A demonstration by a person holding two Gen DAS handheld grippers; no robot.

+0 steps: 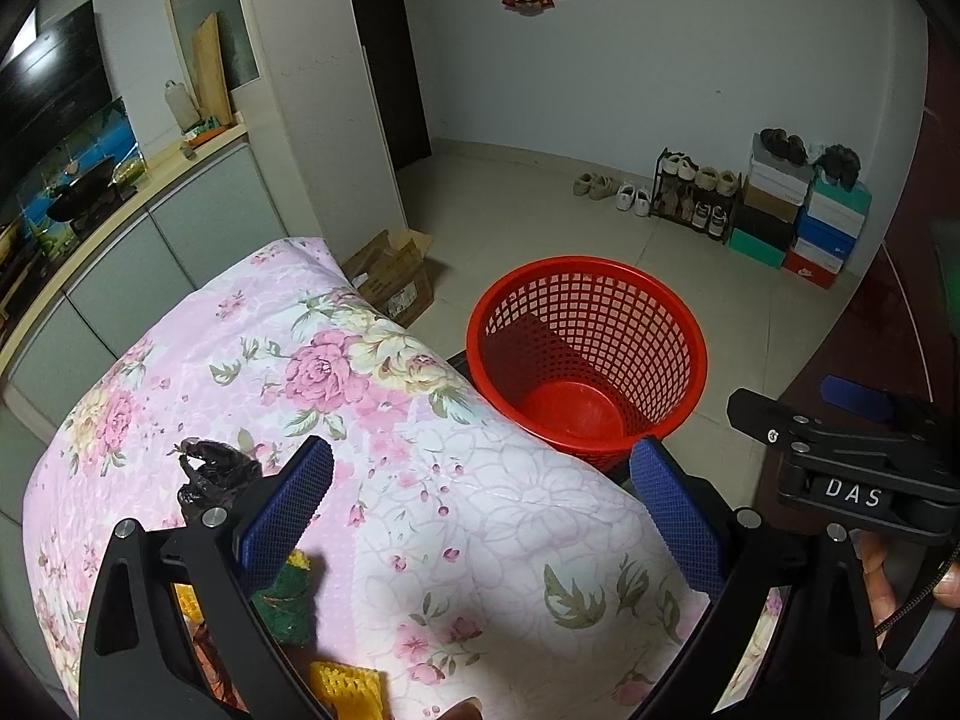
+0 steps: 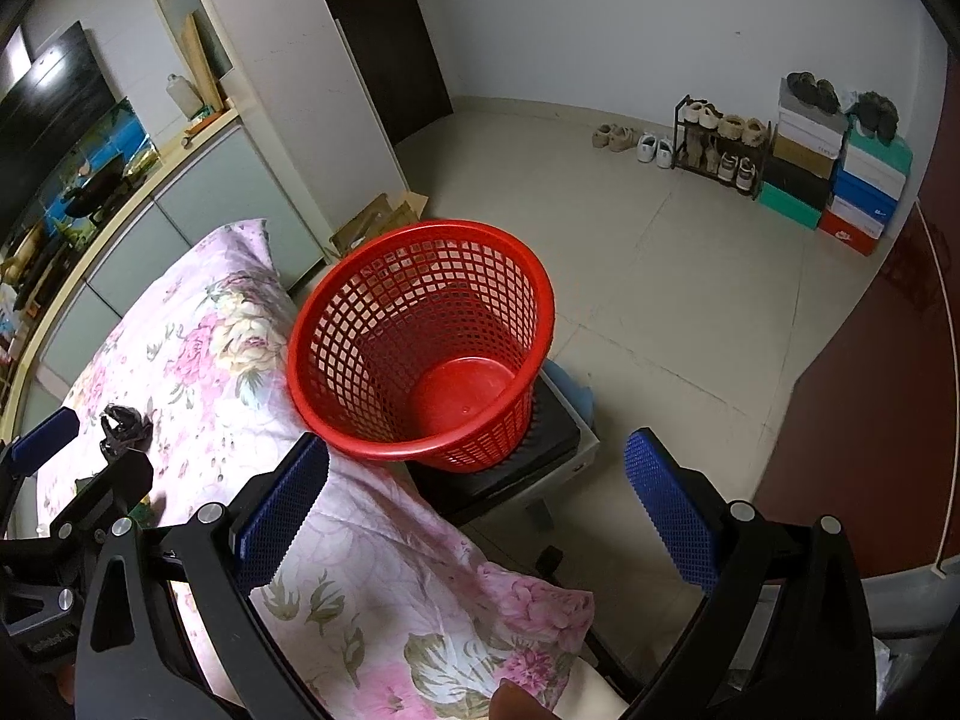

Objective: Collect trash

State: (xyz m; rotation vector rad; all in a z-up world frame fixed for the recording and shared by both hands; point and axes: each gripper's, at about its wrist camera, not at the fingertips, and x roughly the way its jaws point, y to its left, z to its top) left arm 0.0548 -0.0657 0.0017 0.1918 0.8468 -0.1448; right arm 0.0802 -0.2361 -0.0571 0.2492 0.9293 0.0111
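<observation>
An empty red mesh basket (image 1: 585,354) stands on a low black stool beside the floral-covered table (image 1: 420,480); it also shows in the right wrist view (image 2: 420,342). A crumpled black wrapper (image 1: 210,471) lies on the cloth, also seen in the right wrist view (image 2: 123,426). A green scouring pad (image 1: 288,594) and yellow foam netting (image 1: 348,687) lie near my left finger. My left gripper (image 1: 480,516) is open and empty above the cloth. My right gripper (image 2: 480,510) is open and empty, over the table edge in front of the basket.
A cardboard box (image 1: 393,279) sits on the floor behind the table. A shoe rack (image 1: 699,198) and stacked shoe boxes (image 1: 804,222) line the far wall. A long cabinet (image 1: 120,240) runs along the left. Tiled floor (image 2: 660,300) lies right of the basket.
</observation>
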